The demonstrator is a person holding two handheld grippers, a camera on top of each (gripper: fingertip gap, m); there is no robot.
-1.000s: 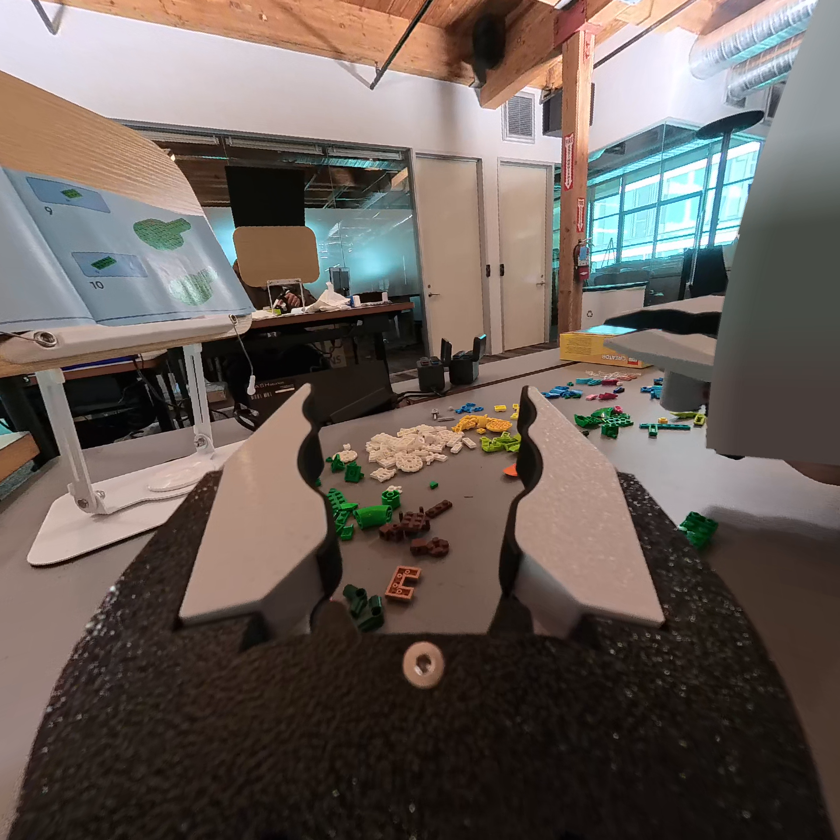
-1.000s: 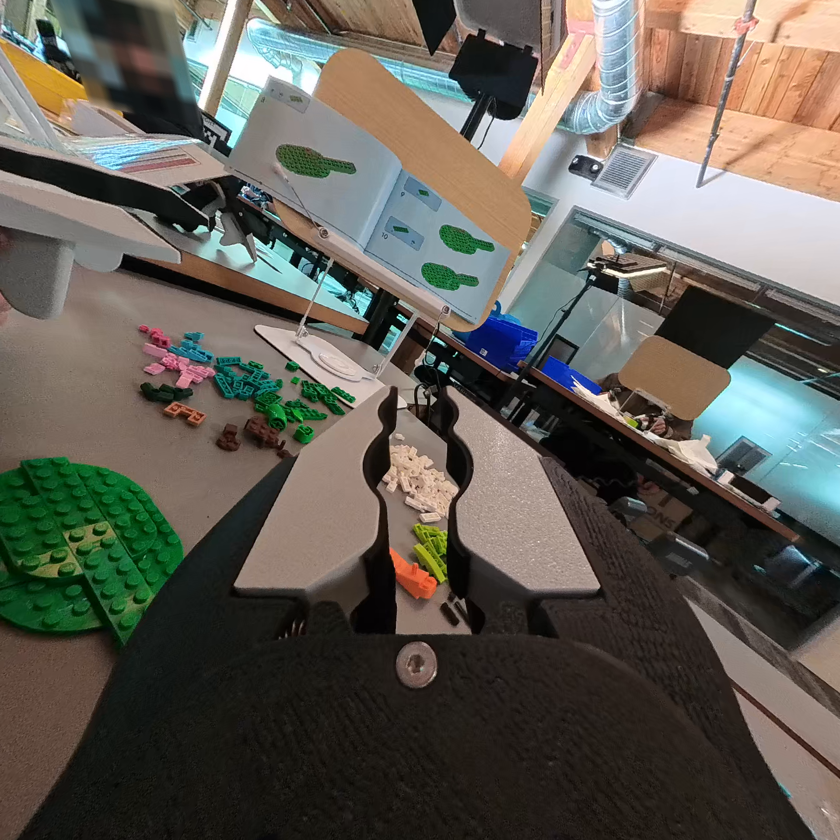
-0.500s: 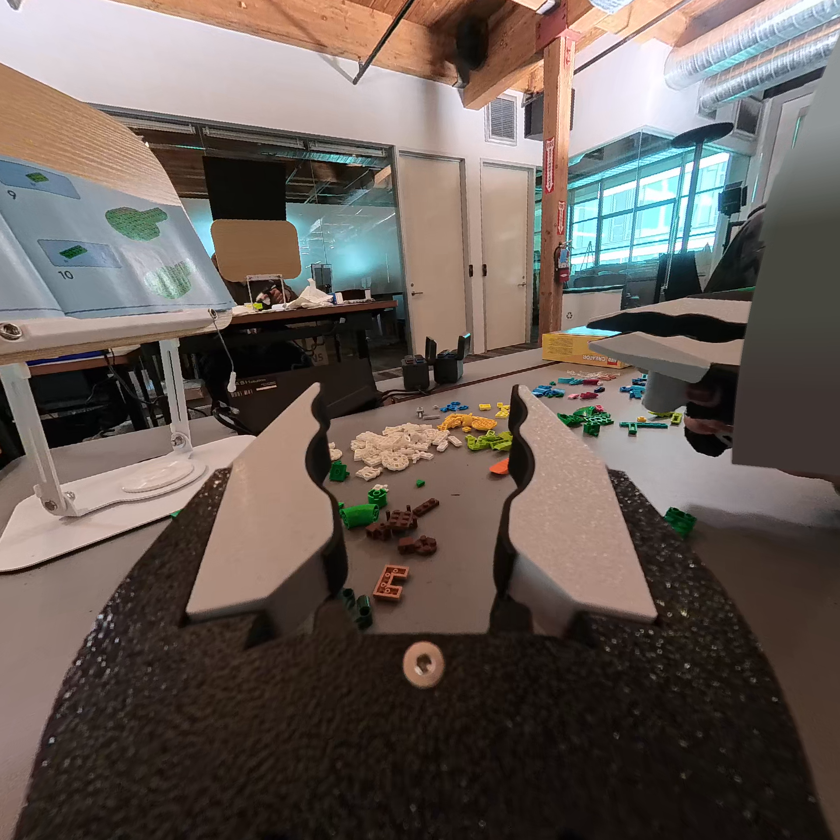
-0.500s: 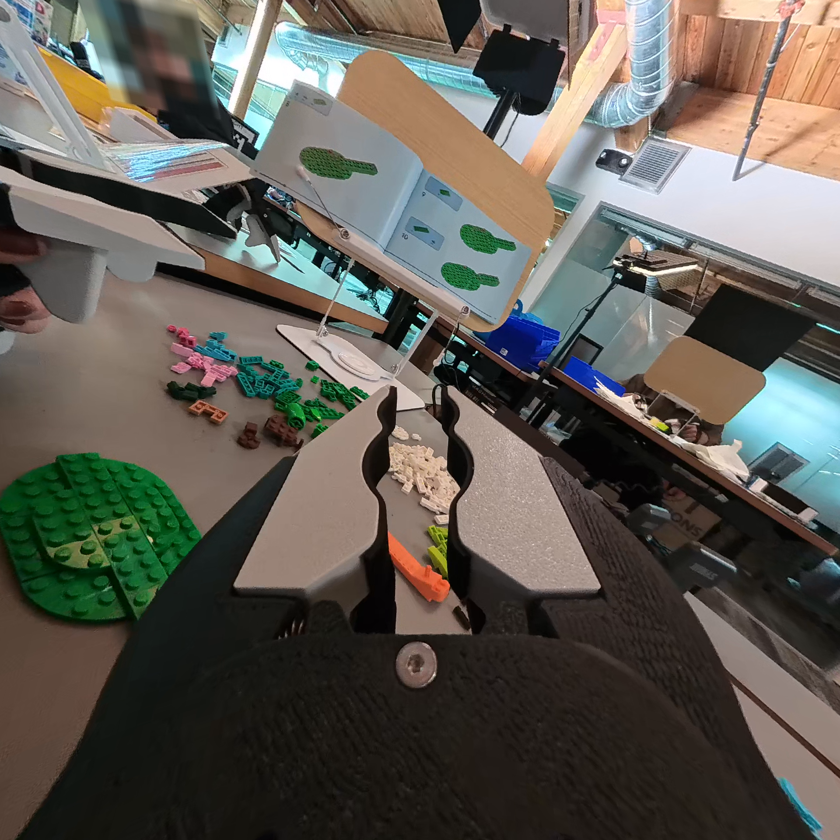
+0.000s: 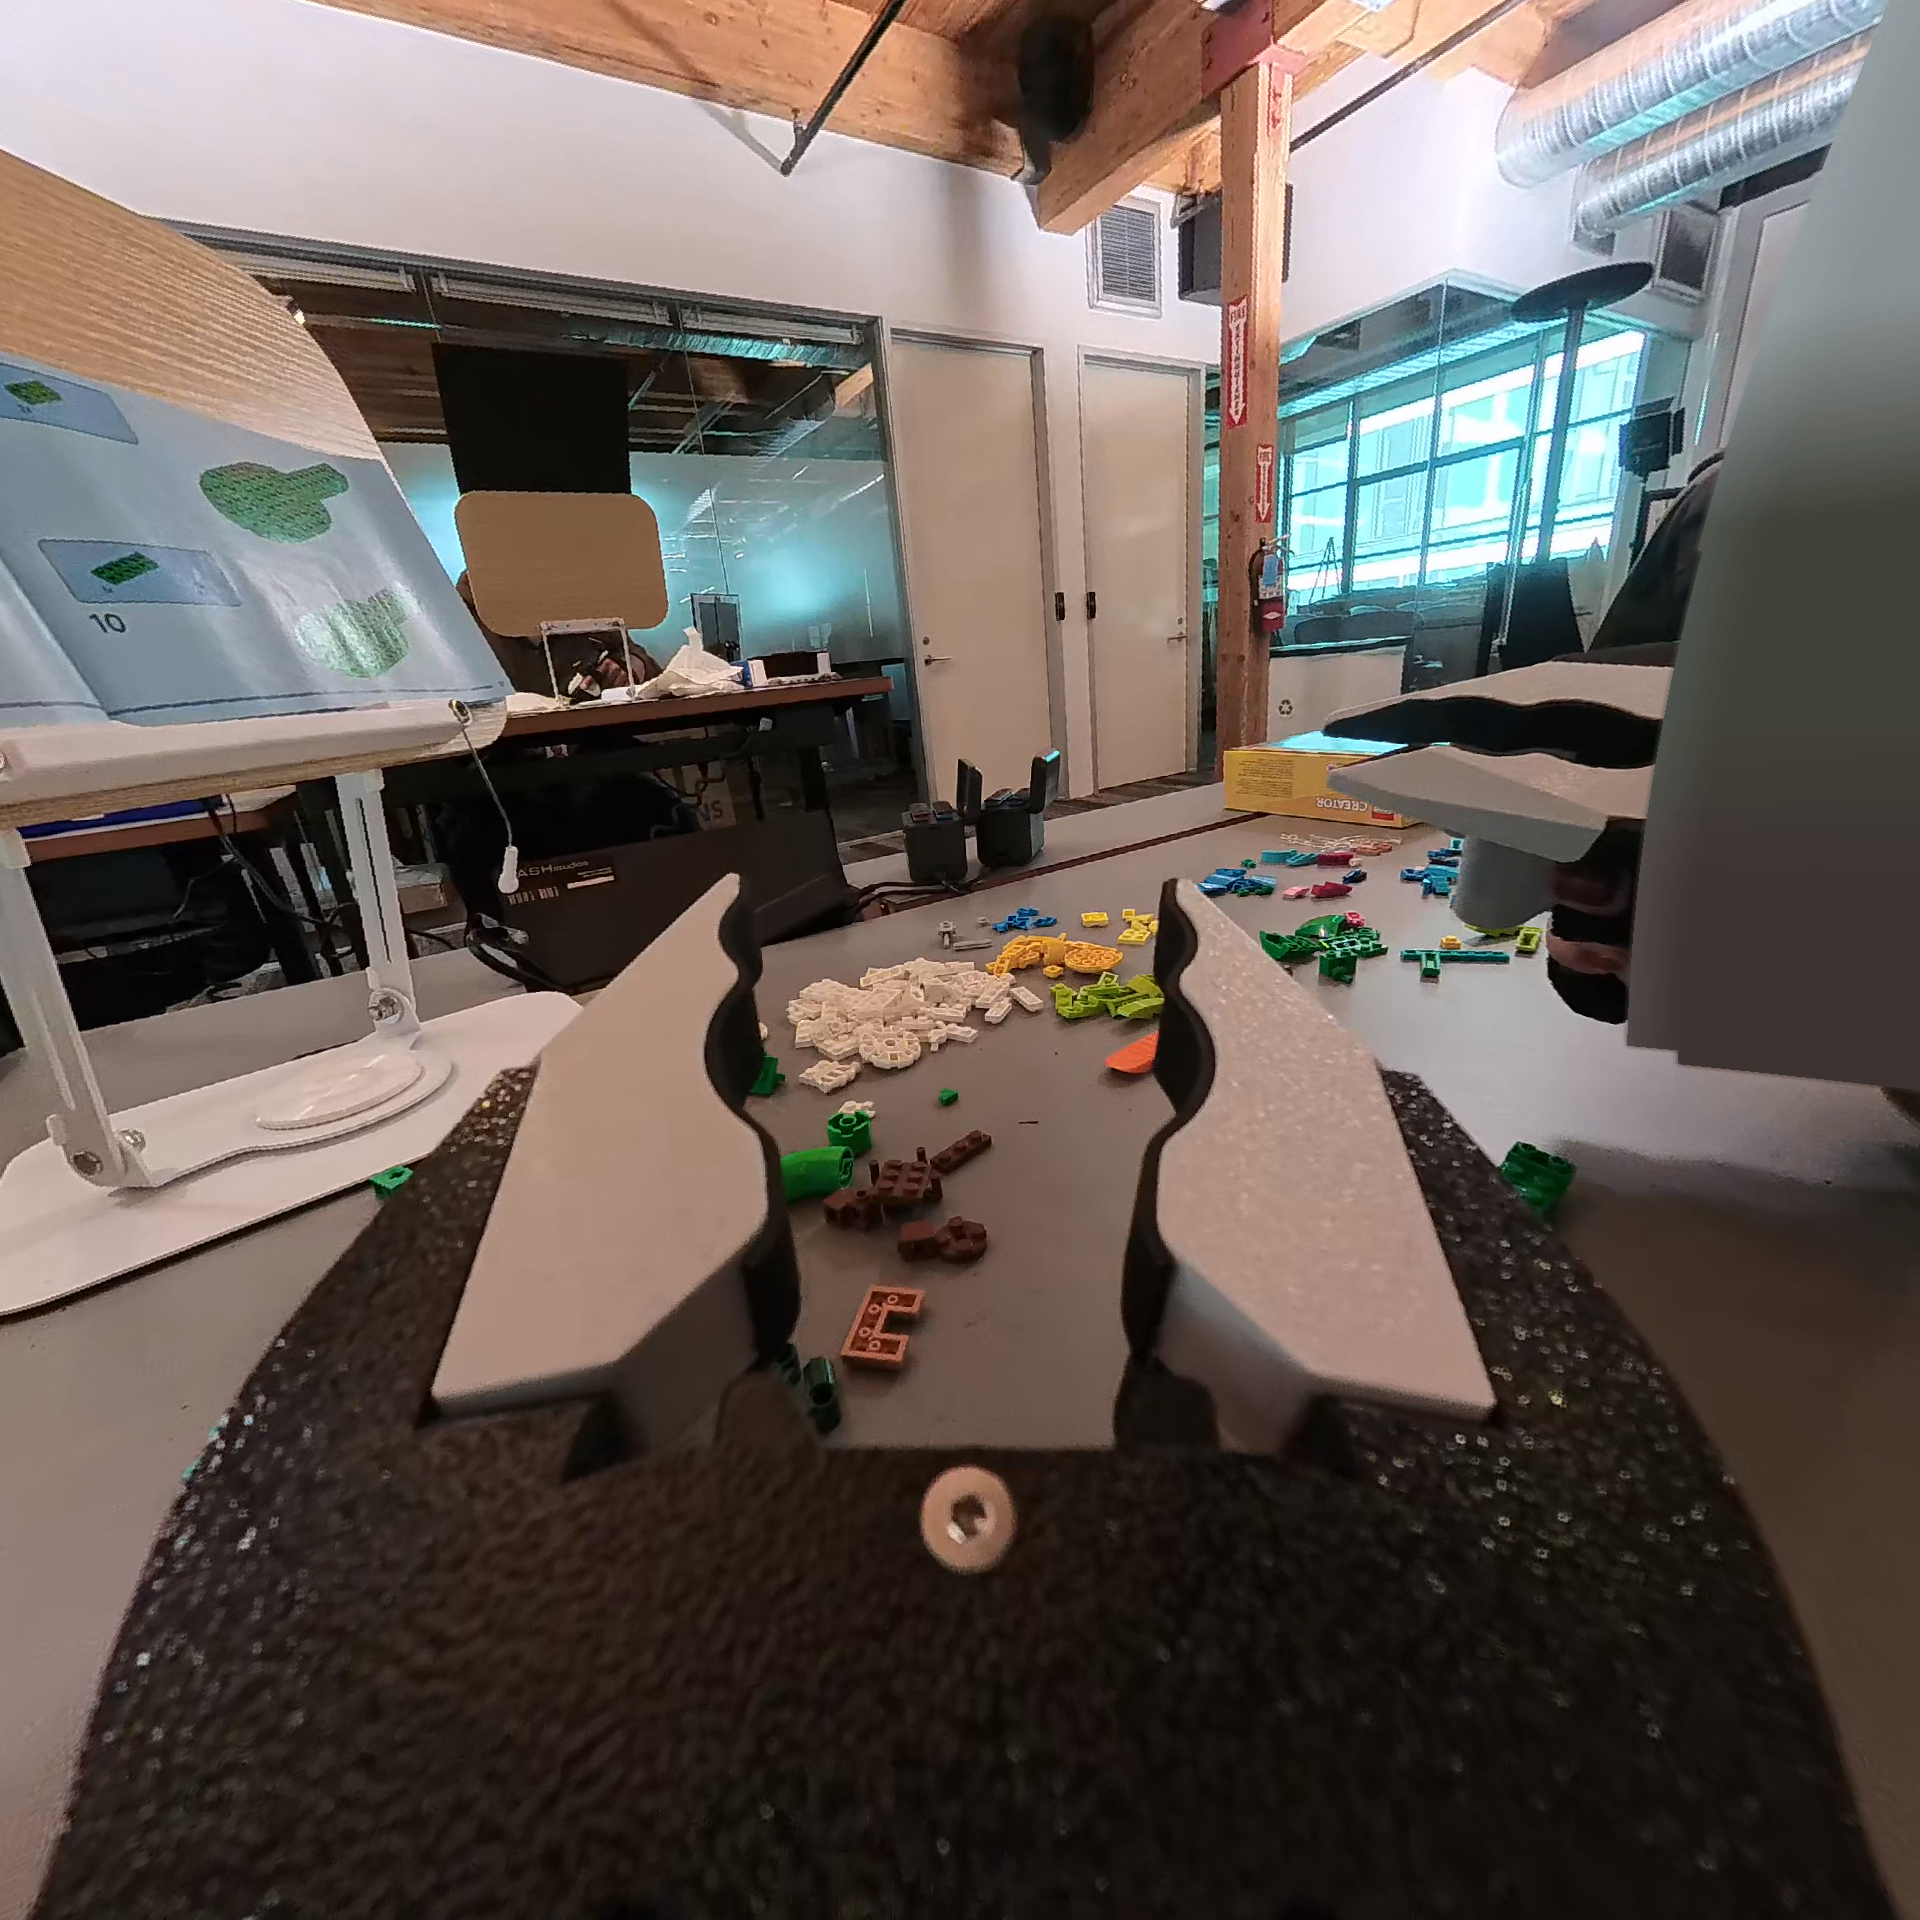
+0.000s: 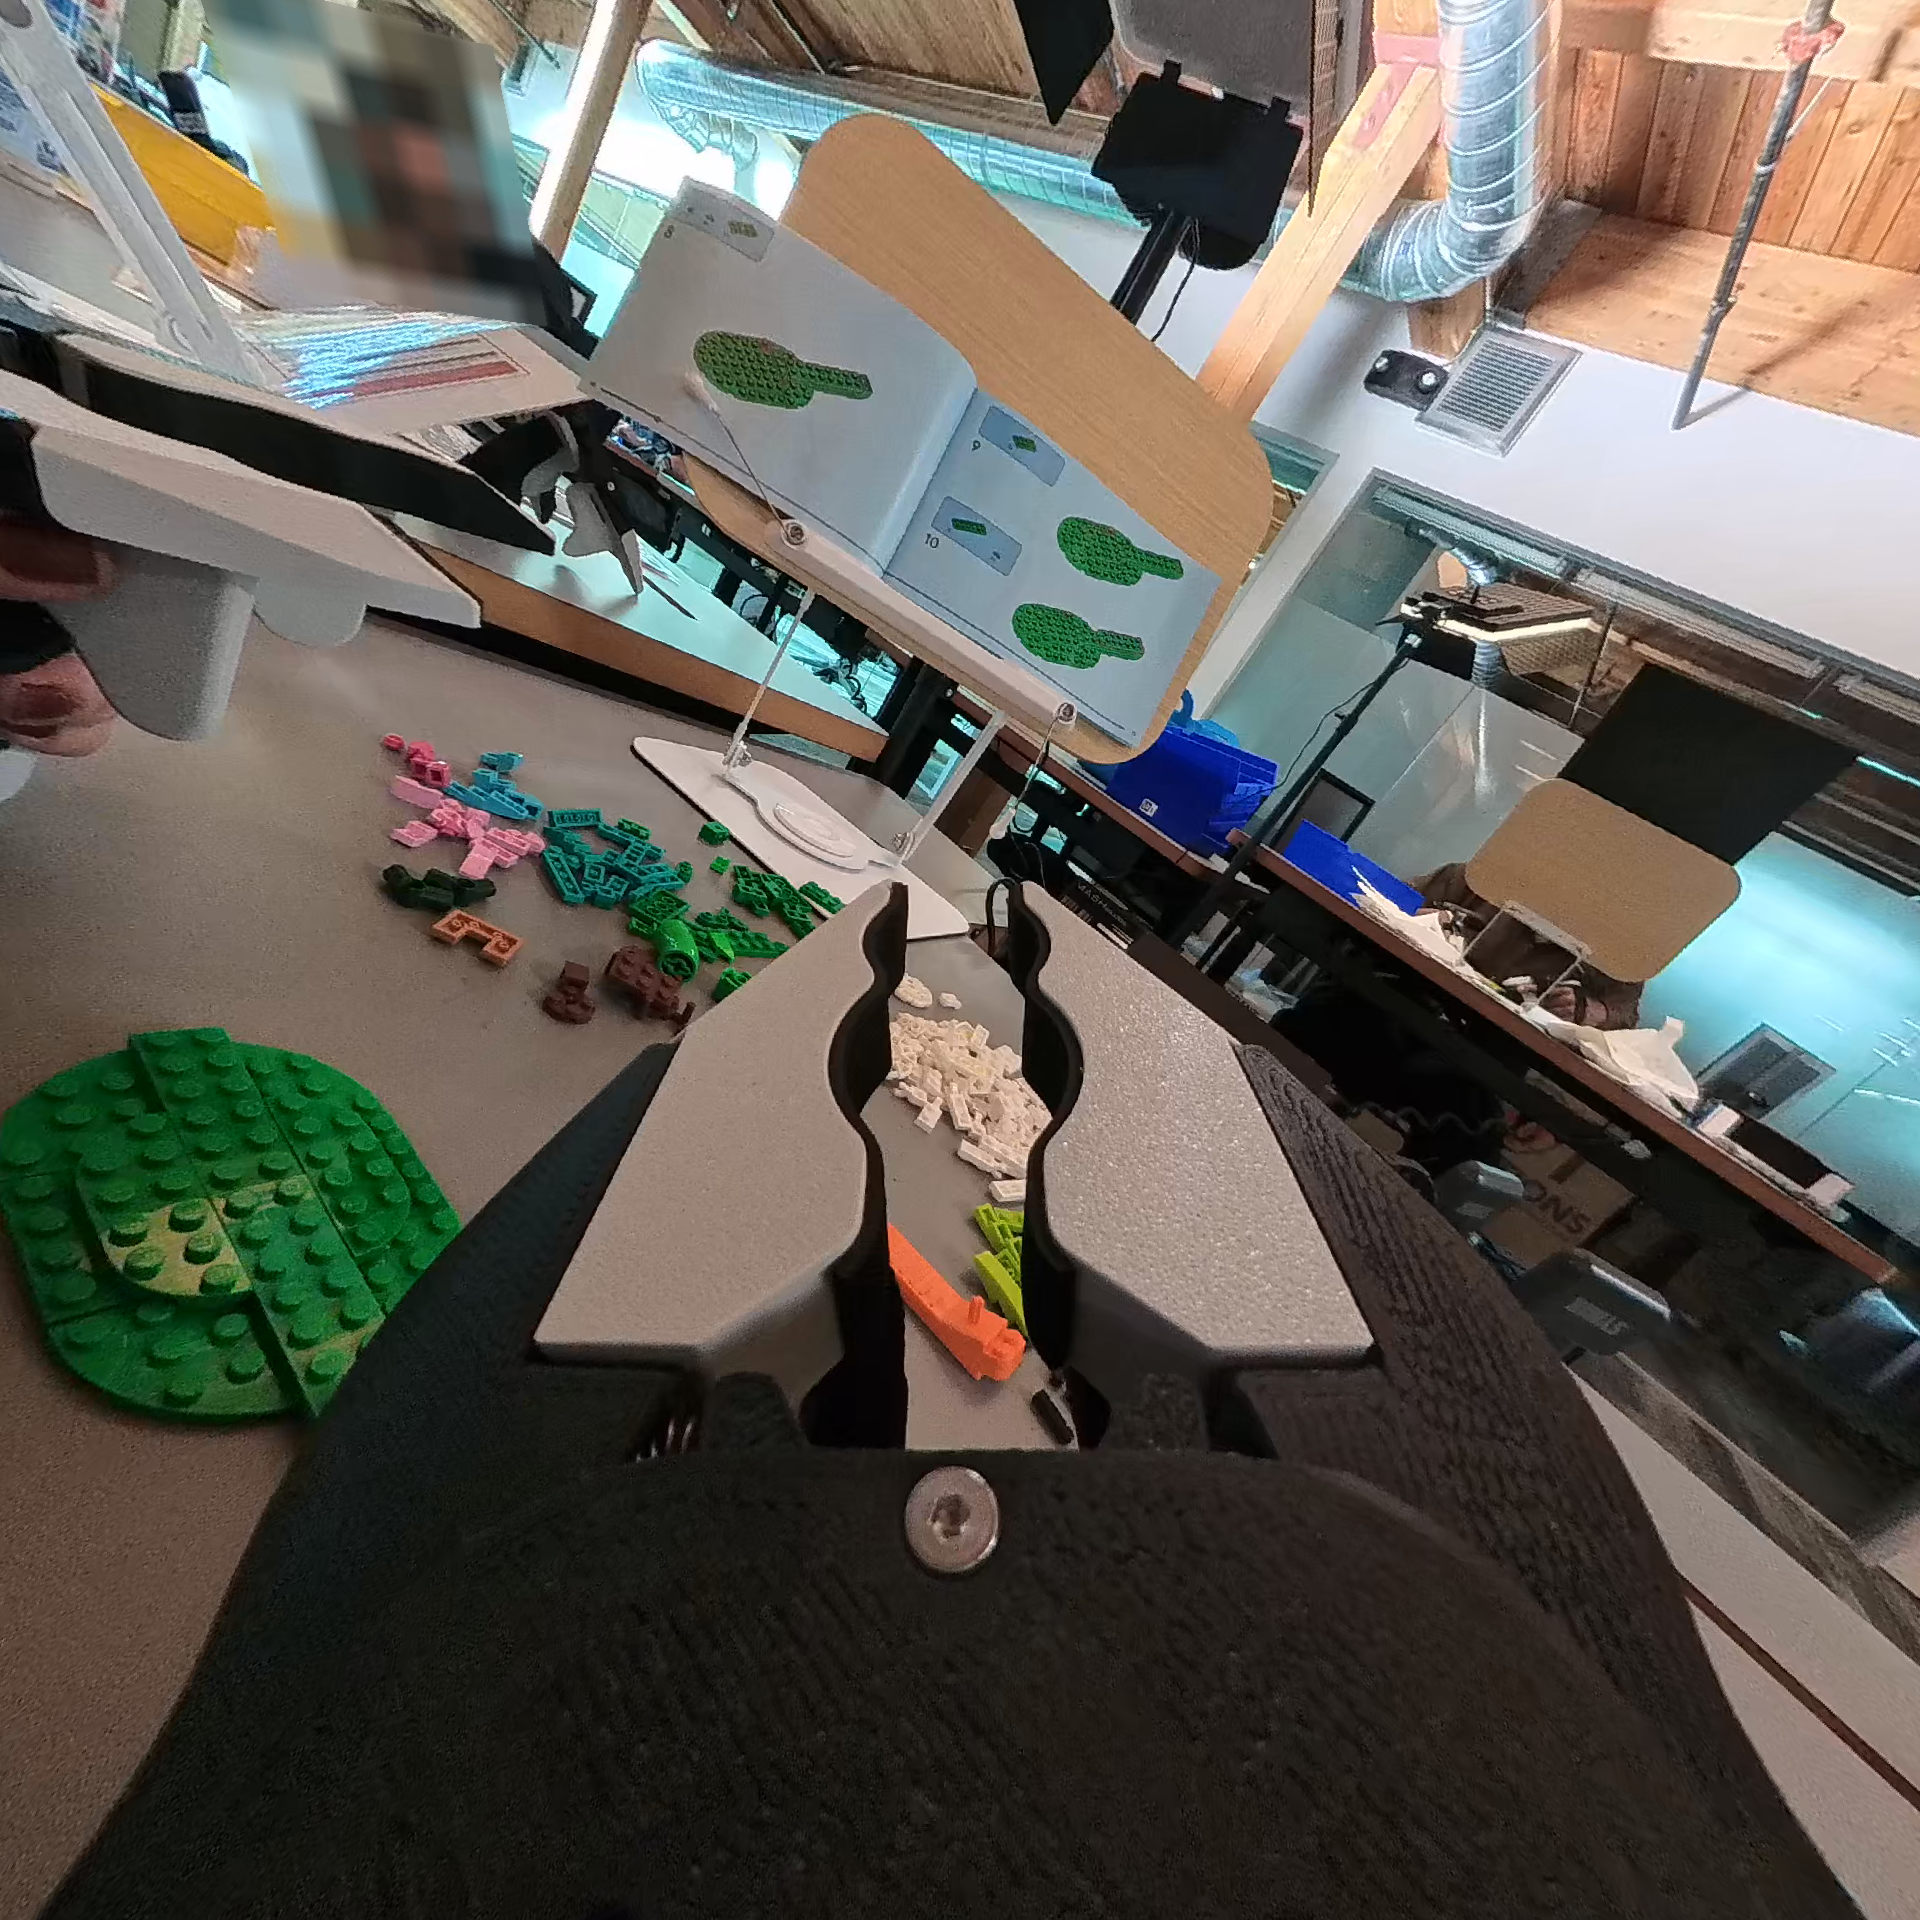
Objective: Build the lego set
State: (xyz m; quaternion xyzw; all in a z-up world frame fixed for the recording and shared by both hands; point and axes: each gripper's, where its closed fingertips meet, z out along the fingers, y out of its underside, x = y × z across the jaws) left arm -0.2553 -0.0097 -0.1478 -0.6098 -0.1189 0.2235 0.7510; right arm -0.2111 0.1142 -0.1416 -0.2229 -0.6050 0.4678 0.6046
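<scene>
The left hand-held gripper (image 5: 956, 914) hangs low over the grey worktop (image 5: 1039, 1382) with its jaws wide apart and nothing between the pads. Seen through the gap at the centre of the left wrist view are a tan bracket-shaped brick (image 5: 883, 1327), three dark brown bricks (image 5: 909, 1195), a bright green round brick (image 5: 816, 1171) and, farther up, a heap of small white bricks (image 5: 894, 1013), too many to count. Two dark green pieces (image 5: 816, 1387) at the base of the left finger are partly hidden by it, and an orange piece (image 5: 1132, 1055) is cut off by the right finger.

The right hand-held gripper (image 6: 956, 909) has its jaws close together but not touching; the narrow slot holds nothing. Through it, in the lower centre of the right wrist view, show an orange wedge-shaped brick (image 6: 951, 1311), lime green bricks (image 6: 1000, 1252) partly covered by the right finger, and the white heap. At the lower left lies a flat round plate built of green studded pieces (image 6: 208, 1216), well apart from the fingertips and cut off by the frame edge. Above it are loose piles of pink (image 6: 452, 821), teal (image 6: 603, 857) and green bricks (image 6: 764, 899).

An open instruction booklet (image 6: 935, 488) rests on a white stand with a wooden back (image 6: 810, 821) at the upper centre. The left hand-held gripper's own side shows at the upper left edge, with the person's fingers (image 6: 52, 696) on its handle mostly out of frame.
</scene>
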